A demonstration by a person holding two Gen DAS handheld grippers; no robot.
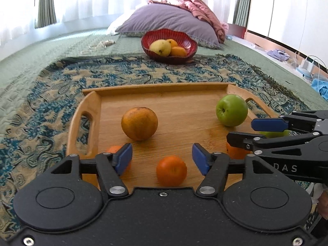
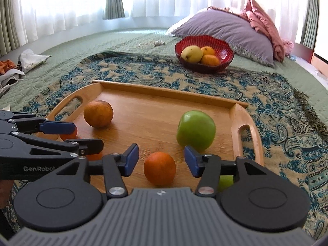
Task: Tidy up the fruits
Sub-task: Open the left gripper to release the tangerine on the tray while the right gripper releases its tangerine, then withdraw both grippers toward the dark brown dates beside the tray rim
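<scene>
A wooden tray (image 1: 91,110) (image 2: 235,119) on the bed holds a large orange (image 1: 139,123) (image 2: 98,113), a green apple (image 1: 231,110) (image 2: 195,130) and several small tangerines. My left gripper (image 1: 162,157) is open, its blue pads either side of one tangerine (image 1: 171,170) without touching it. My right gripper (image 2: 161,160) is open around another tangerine (image 2: 159,168), not touching. A second green fruit (image 2: 225,182) shows partly behind its right finger. A red bowl (image 1: 190,47) (image 2: 227,50) beyond the tray holds a yellow fruit and two oranges.
The tray sits on a blue patterned throw (image 1: 51,94) over a green bedspread. A purple pillow (image 1: 164,20) and pink cloth lie behind the bowl. Clutter lies at the bed's left edge (image 2: 26,61). Each gripper shows in the other's view, close alongside.
</scene>
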